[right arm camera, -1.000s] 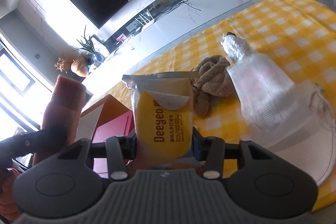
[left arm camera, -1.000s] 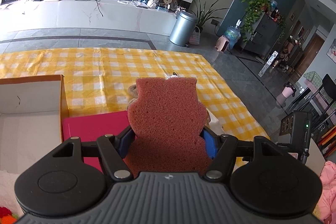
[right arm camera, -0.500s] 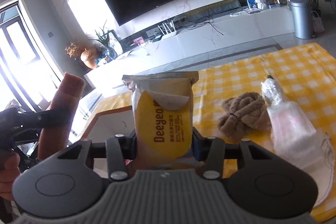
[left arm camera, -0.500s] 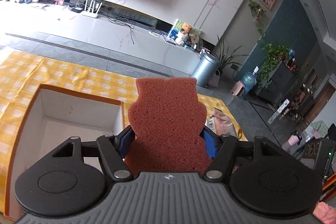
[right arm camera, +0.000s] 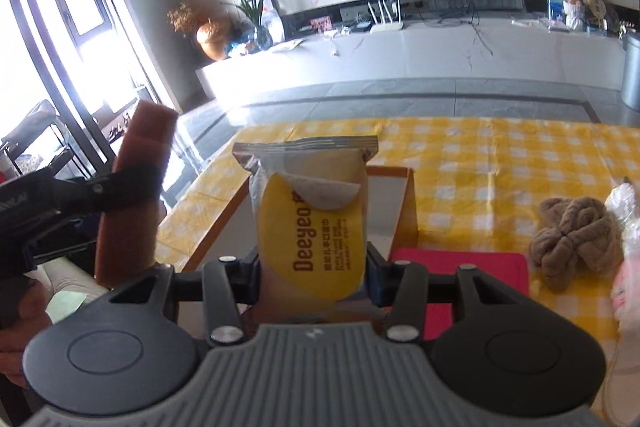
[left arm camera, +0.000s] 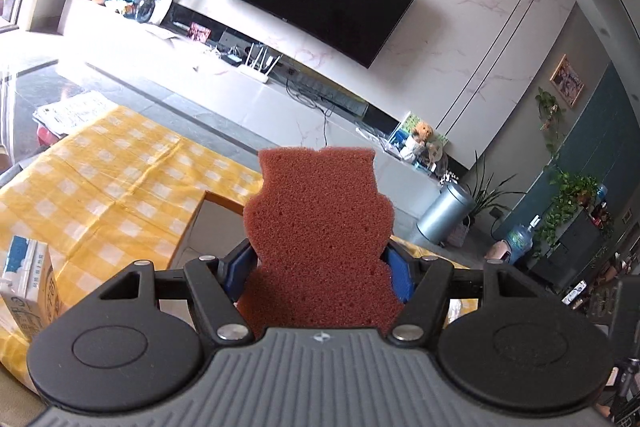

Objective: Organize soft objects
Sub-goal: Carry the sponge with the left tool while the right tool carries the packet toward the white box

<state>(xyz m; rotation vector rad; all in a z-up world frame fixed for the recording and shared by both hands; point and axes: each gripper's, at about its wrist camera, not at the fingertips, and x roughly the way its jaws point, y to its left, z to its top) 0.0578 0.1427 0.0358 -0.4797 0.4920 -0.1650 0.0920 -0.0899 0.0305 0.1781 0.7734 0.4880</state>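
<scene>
My left gripper (left arm camera: 318, 267) is shut on a reddish-brown bear-shaped sponge (left arm camera: 318, 227), held upright above the near left side of an open cardboard box (left arm camera: 208, 215). The sponge (right arm camera: 136, 187) also shows edge-on at the left of the right wrist view. My right gripper (right arm camera: 312, 267) is shut on a yellow and white Deeyeo packet (right arm camera: 316, 223), held upright in front of the box (right arm camera: 404, 211). A brown knotted towel (right arm camera: 576, 243) and a clear plastic bag (right arm camera: 628, 227) lie on the cloth to the right.
The table has a yellow checked cloth (left arm camera: 100, 187). A blue and white carton (left arm camera: 28, 279) stands at its left. A pink flat mat (right arm camera: 480, 267) lies right of the box. A TV wall and low white cabinet stand beyond.
Both grippers have swung left and tilted up. The left gripper now faces the box's left edge and the carton; the right gripper has moved from the towel side to face the box.
</scene>
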